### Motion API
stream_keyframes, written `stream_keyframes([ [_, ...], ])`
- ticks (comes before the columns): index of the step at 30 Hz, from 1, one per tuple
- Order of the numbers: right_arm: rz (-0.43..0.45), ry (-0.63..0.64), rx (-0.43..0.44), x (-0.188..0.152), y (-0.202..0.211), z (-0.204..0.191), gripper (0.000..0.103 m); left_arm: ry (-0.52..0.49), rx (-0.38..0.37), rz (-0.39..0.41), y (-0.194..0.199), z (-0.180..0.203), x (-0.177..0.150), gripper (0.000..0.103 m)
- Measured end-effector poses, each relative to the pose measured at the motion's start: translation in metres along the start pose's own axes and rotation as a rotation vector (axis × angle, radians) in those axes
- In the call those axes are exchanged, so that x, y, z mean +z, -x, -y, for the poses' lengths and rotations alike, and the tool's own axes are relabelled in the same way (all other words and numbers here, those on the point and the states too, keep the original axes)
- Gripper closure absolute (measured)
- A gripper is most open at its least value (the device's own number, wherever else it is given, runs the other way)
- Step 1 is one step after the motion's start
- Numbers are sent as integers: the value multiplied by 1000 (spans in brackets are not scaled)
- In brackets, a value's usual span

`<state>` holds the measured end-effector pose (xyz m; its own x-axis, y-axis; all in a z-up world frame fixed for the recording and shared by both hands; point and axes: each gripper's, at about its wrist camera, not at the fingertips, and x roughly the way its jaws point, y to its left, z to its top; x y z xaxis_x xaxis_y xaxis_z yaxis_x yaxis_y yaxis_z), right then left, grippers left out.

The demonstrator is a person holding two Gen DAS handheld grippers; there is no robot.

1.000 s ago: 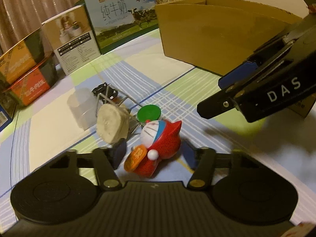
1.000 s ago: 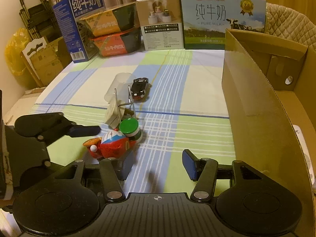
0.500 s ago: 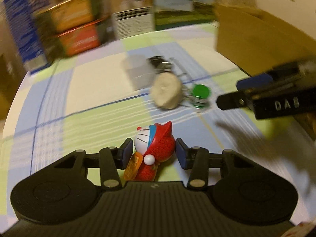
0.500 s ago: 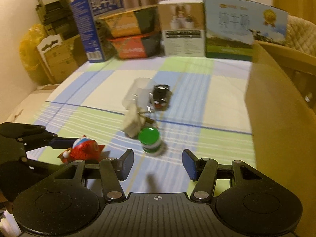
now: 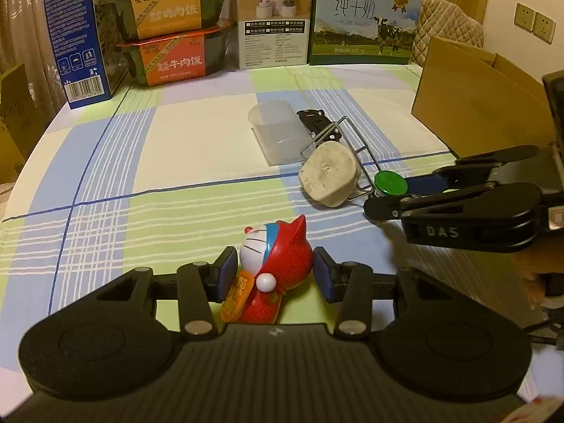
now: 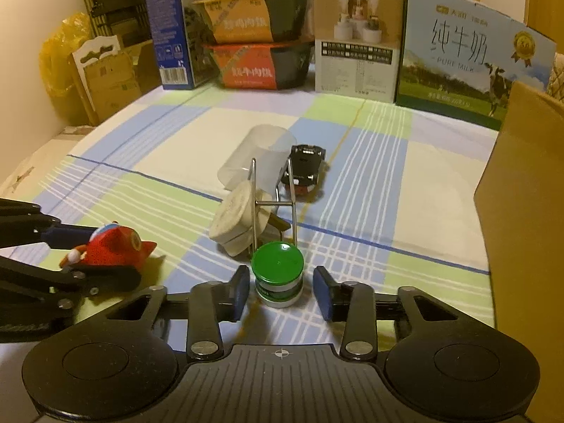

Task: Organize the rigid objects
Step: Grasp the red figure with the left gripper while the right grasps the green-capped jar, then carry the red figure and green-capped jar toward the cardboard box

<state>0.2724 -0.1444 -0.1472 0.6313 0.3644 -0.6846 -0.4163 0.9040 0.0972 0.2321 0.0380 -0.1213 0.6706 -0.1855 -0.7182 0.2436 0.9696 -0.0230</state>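
Observation:
A red Doraemon figurine [image 5: 273, 275] lies between the pads of my left gripper [image 5: 275, 275]; the left pad touches it and the right pad stands slightly off it. It also shows in the right wrist view [image 6: 109, 252]. A small green-lidded jar [image 6: 278, 273] stands between the open fingers of my right gripper [image 6: 280, 290], with gaps on both sides. The jar also shows in the left wrist view [image 5: 389, 183], beside the right gripper [image 5: 398, 194].
A beige plug [image 6: 234, 222], a wire rack [image 6: 273, 204], a clear plastic cup [image 6: 257, 162] and a black toy car [image 6: 305, 167] lie mid-table. A cardboard box [image 6: 525, 190] stands at the right. Food and milk cartons [image 6: 352, 37] line the far edge.
My left gripper dragged the figurine left, away from the pile, and narrowed around it. My right gripper moved forward so the green-lidded jar sits between its fingers.

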Motion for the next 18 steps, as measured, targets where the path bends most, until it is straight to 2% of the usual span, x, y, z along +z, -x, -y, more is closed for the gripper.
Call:
stream_keyframes([
  [6, -6, -37, -16, -1, 7, 2, 76, -3, -17, 0, 2, 3, 0, 62],
  [18, -5, -66, -49, -10, 64, -3, 76, -51, -23, 4, 10, 25, 0, 62],
])
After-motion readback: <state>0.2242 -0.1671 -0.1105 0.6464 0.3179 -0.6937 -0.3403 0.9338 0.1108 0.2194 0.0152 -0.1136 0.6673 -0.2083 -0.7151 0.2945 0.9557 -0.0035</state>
